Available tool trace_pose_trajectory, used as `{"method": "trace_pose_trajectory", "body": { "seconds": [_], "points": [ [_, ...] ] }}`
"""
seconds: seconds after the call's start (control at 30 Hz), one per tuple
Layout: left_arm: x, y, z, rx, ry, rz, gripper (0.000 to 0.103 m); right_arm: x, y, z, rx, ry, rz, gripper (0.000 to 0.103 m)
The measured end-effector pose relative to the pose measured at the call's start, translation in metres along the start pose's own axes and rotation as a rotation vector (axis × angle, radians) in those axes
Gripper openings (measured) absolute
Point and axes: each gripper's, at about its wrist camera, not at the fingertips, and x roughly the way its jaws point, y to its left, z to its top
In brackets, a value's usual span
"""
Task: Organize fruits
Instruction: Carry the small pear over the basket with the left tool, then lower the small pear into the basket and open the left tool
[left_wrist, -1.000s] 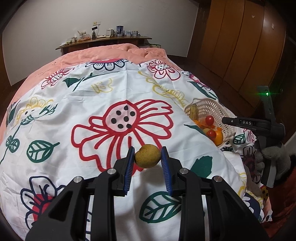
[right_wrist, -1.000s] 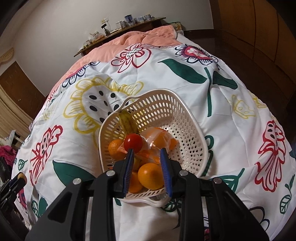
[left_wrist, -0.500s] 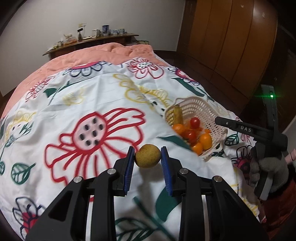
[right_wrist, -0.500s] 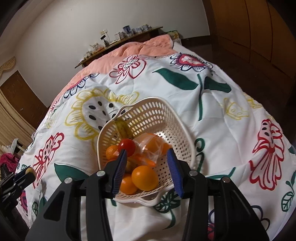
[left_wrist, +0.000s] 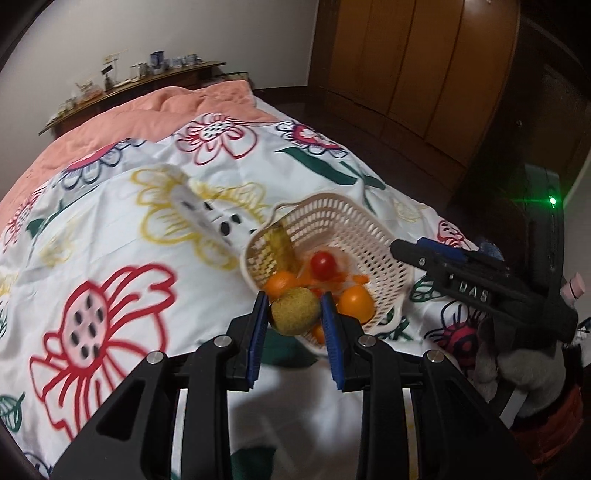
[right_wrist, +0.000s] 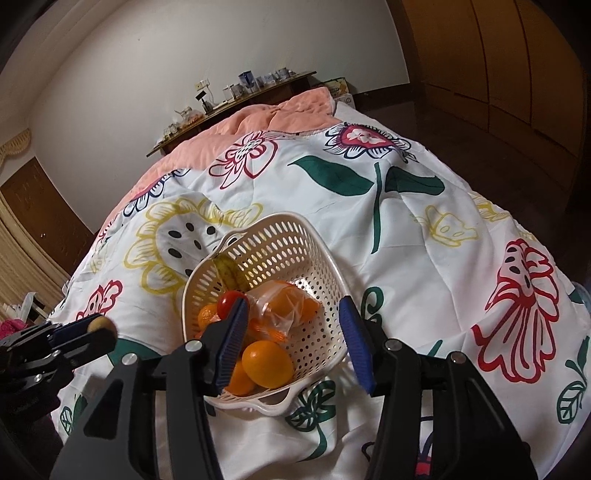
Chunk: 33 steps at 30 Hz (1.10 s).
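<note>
- Fruit first: your left gripper (left_wrist: 294, 322) is clamping the brownish round fruit (left_wrist: 295, 309) between its fingers, hanging just short of the basket (left_wrist: 373, 236) on the bed (left_wrist: 110, 236).
- Your right gripper (right_wrist: 291, 334) is hovering over the basket, fingers spread wide and gripping nothing.
- Carrying the fruit over the near rim before releasing is looking wise; aim beside the oranges (right_wrist: 267, 363), not onto the tomato (left_wrist: 323, 263).

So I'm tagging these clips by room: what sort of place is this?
Most likely a bedroom: a bed under a white floral-print duvet with a salmon-pink blanket, tall wooden wardrobe doors, and a cluttered wooden shelf along the wall.
</note>
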Motion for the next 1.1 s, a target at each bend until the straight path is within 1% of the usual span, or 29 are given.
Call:
{"method": "trace_pose_trajectory", "body": {
  "seconds": [0.1, 0.37, 1.1],
  "points": [
    [0.011, -0.005, 0.007, 0.001, 0.015, -0.014, 0.029, -0.002, -0.002, -0.001, 0.008, -0.011, 0.000, 0.056],
    [0.030, -0.016, 0.011, 0.016, 0.044, -0.016, 0.030, -0.002, -0.006, -0.002, 0.019, -0.013, -0.005, 0.056],
    [0.034, -0.021, 0.013, 0.036, 0.042, -0.004, 0.030, -0.004, -0.007, -0.003, 0.023, -0.012, -0.005, 0.057]
  ]
}}
